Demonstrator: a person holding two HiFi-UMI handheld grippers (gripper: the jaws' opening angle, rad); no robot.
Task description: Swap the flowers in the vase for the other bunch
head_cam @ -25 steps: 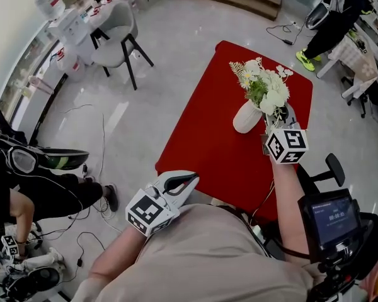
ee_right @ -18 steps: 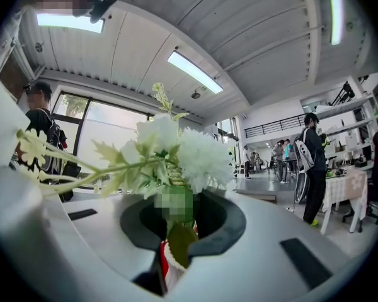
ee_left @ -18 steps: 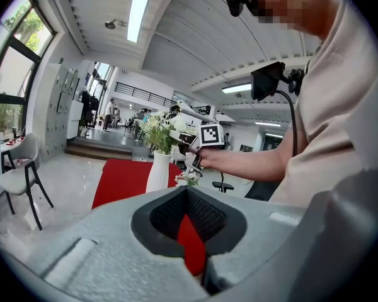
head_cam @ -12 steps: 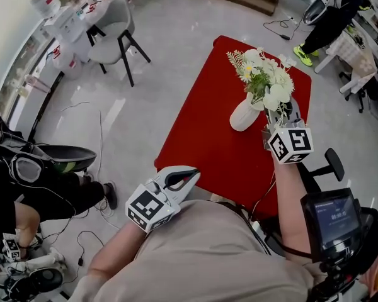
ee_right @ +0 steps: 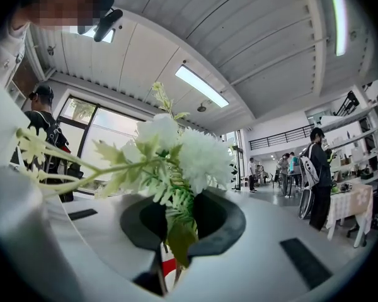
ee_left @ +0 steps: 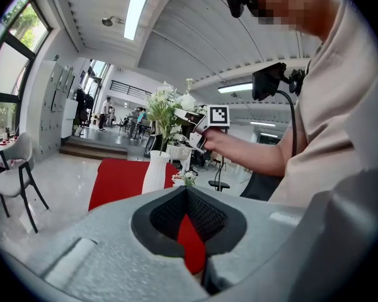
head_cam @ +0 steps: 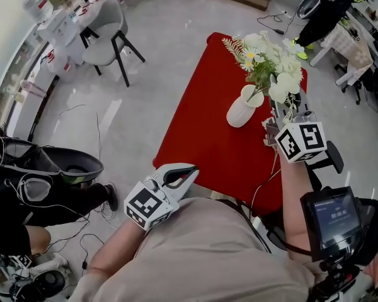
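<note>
My R gripper [head_cam: 283, 113], clamped on bunch [head_cam: 271, 65], has raised it. Stems nearly clear of vase [head_cam: 242, 109], toward table's [head_cam: 201, 128] far-right corner. L gripper [head_cam: 176, 176] is shut and empty.

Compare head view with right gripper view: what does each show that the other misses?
Head view only: the white vase, the left gripper by the person's torso, and a grey chair. Right gripper view only: the right gripper with its jaws shut on the green stems of the white flower bunch, plus ceiling light strips. Both: that bunch and the right gripper's body.
</note>
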